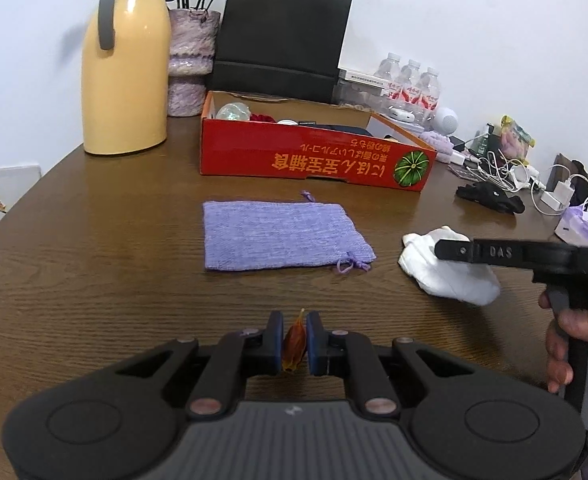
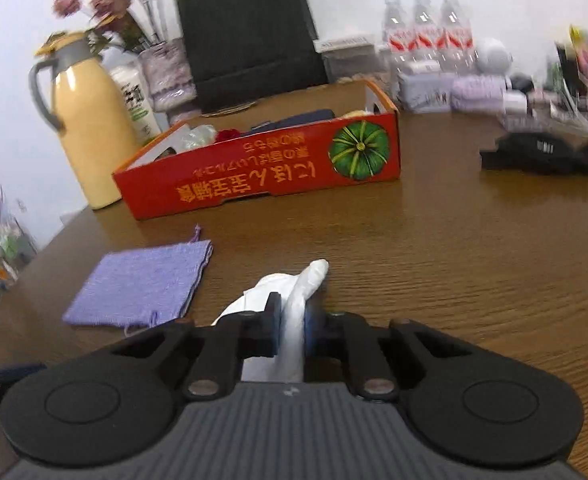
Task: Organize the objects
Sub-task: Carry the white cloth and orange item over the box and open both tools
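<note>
My left gripper (image 1: pixel 294 322) is shut on a small orange-brown translucent piece (image 1: pixel 294 343), held just above the wooden table (image 1: pixel 113 280). A flat purple drawstring pouch (image 1: pixel 279 236) lies ahead of it, also in the right wrist view (image 2: pixel 141 284). My right gripper (image 2: pixel 292 307) is shut on a crumpled white cloth (image 2: pixel 300 320); in the left wrist view that cloth (image 1: pixel 450 274) sits at the right under the right gripper (image 1: pixel 440 249). A red cardboard box (image 1: pixel 314 156) holding several items stands behind the pouch; it also shows in the right wrist view (image 2: pixel 261 174).
A yellow thermos jug (image 1: pixel 125 72), a purple vase (image 1: pixel 191 60) and a black paper bag (image 1: pixel 281 36) stand at the back. Water bottles (image 1: pixel 410 84), chargers and cables (image 1: pixel 534 184) and a black clip-like object (image 1: pixel 490 196) crowd the right side.
</note>
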### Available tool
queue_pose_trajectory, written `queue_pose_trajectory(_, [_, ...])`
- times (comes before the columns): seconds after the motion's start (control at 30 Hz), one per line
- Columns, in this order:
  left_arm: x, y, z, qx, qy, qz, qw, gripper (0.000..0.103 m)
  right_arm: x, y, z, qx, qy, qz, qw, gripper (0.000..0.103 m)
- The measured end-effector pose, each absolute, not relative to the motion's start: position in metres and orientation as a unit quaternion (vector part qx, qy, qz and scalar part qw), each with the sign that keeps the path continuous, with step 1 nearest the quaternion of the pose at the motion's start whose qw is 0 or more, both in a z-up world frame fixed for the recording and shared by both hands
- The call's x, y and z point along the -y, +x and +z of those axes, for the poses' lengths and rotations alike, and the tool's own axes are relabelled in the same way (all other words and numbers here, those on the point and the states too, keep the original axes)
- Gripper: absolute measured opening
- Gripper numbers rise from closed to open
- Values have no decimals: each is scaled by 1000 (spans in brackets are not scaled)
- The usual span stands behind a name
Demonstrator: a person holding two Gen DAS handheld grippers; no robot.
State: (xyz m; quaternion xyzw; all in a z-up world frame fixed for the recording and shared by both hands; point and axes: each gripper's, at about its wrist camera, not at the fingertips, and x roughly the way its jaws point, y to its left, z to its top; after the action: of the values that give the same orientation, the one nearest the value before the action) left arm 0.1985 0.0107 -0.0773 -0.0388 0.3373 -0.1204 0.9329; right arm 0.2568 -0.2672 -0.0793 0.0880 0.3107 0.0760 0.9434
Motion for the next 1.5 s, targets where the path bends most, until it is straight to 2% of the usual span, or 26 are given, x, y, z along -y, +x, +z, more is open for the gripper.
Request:
queue_pose_trajectory(0.13, [-8,194,-70,-329,-43,-127,935,10,265,227,-68,-291,95,94,947,6])
queue_pose_trajectory(0.33, [-19,179,-38,-302,-102,-180,931,10,265,165,-30,-255,94,125,954,6])
queue_pose_trajectory(0.57, [-11,161,-18,-266,-72,-181,944,10,274,132,-13,-228,98,123,961,6])
queue_pose_trajectory(0.73, [-10,186,-6,-252,-41,-179,950,10,280,144,-4,-209,95,125,965,6])
queue_pose_trajectory(0.9, [-19,270,33,-221,-14,-183,958,10,286,204,29,-160,75,145,974,6])
queue_pose_trajectory(1.07, [-8,391,55,-245,-8,-173,954,10,280,314,61,-145,64,156,975,6])
queue_pose_trajectory(1.23, [14,487,39,-301,-12,-155,941,10,269,429,68,-170,38,126,977,6])
queue_pose_trajectory(1.4, [25,529,-2,-354,-13,-173,919,11,290,522,33,-240,108,100,960,6])
queue_pose_trajectory(1.43, [28,537,-10,-365,-13,-174,915,12,295,536,24,-255,126,90,954,9])
queue_pose_trajectory(1.47, [29,541,-15,-367,-15,-168,915,25,302,549,14,-272,145,74,949,11])
queue_pose_trajectory(1.5, [28,542,-19,-364,-17,-157,918,35,307,560,5,-289,156,54,943,22])
